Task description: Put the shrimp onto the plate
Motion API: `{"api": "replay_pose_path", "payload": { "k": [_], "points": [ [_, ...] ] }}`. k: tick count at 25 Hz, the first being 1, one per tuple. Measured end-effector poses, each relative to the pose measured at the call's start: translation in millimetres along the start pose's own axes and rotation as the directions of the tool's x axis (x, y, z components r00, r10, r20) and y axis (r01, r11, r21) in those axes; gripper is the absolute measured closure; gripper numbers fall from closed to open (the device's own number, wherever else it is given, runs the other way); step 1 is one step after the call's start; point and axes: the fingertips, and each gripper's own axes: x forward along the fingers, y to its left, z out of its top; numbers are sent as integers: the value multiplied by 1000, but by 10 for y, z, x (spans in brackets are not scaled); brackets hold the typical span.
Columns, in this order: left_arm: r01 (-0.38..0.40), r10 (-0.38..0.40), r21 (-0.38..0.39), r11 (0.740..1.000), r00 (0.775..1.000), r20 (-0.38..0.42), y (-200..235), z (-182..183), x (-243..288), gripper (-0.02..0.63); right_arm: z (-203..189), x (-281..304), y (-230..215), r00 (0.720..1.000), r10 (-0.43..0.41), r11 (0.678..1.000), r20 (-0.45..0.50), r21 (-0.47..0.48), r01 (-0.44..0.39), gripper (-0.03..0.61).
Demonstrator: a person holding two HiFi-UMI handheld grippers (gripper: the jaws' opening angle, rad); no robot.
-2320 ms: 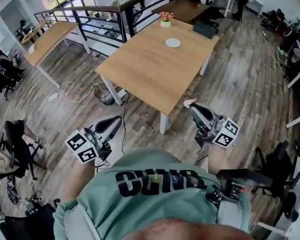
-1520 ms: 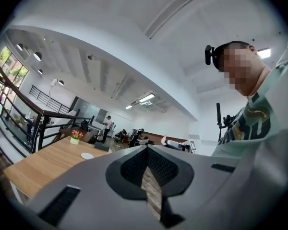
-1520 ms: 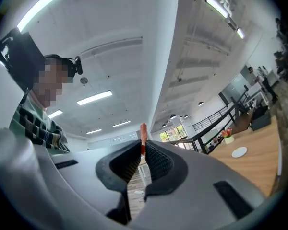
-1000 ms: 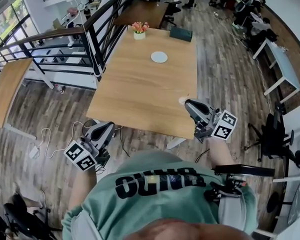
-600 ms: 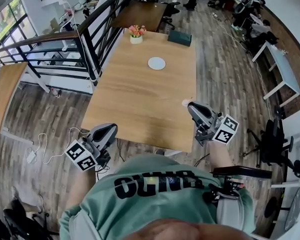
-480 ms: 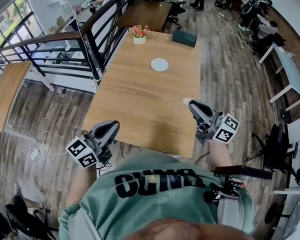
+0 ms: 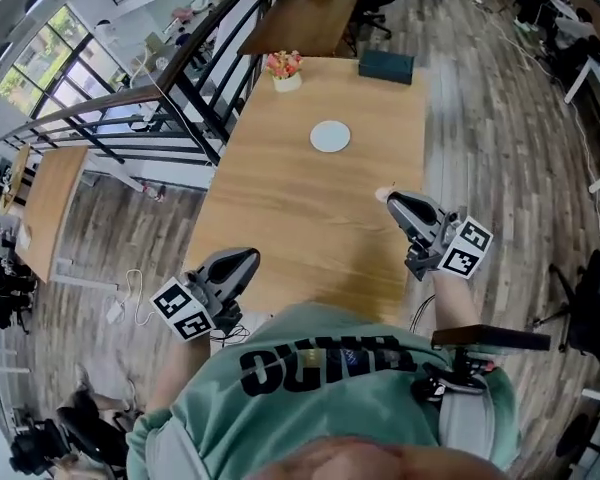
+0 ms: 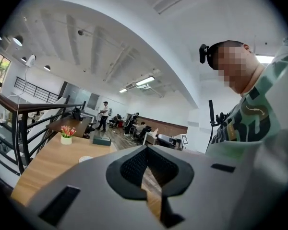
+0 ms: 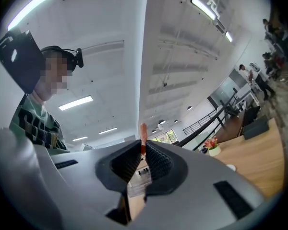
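A small pink shrimp sticks out from the tip of my right gripper, which is shut on it above the near right part of the wooden table. In the right gripper view the shrimp's orange end pokes up between the closed pads of the right gripper. The round white plate lies bare on the table's far half, beyond the right gripper. My left gripper hovers at the table's near left edge. In its own view the left gripper has its jaws together with nothing in them.
A pot of flowers and a dark green box stand at the table's far end. A black railing runs along the table's left side. Desks, chairs and people fill the room beyond.
Both grippers have travelled forward to the table, the right one out over its near part with the shrimp still in it. The plate now lies closer ahead.
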Motion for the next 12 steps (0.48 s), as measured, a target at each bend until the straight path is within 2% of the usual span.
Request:
{"api": "replay_pose_path", "payload": {
  "k": [5,12],
  "points": [
    [41,-42,-26,999,997,-65,215,-84,346,609,-155,-225,-349,997,-73,996,38,52,71,543],
    [182,-187,-55,982,976,-115,349,-236,598,609,-279,-423,-423,977,-204,978,62,55,201,545]
  ]
}}
